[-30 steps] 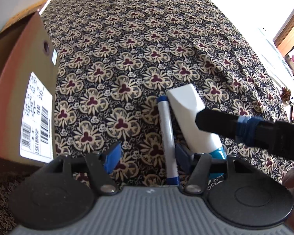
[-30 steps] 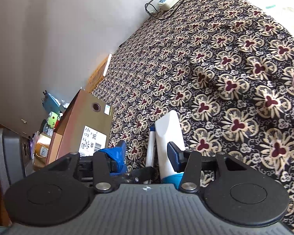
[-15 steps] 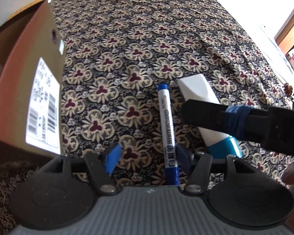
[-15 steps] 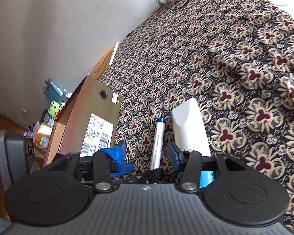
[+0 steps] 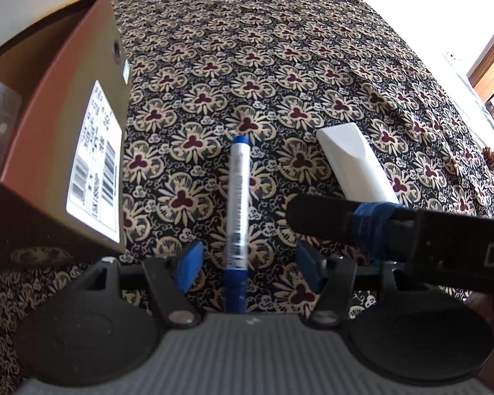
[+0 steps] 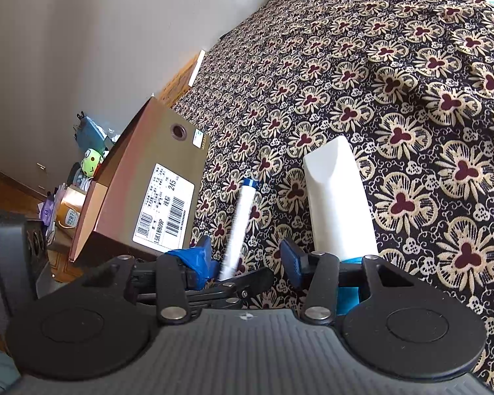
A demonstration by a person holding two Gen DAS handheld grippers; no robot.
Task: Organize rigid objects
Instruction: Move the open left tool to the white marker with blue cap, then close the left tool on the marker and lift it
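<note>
Left gripper (image 5: 247, 263): jaws apart, straddling blue marker (image 5: 238, 210) on floral cloth (image 5: 280, 65), not pinching | Right gripper (image 6: 247, 256): jaws apart, holding nothing | White tube (image 6: 339, 204): just right of marker | Cardboard box (image 5: 66, 151): left

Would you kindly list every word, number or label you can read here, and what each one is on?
"15K18809P" and "245": white sticker on the cardboard box.
"D": black body of the right gripper; the rest is cut off.
Marker barrel print: too blurred.
Small box-corner sticker: too small.
</note>
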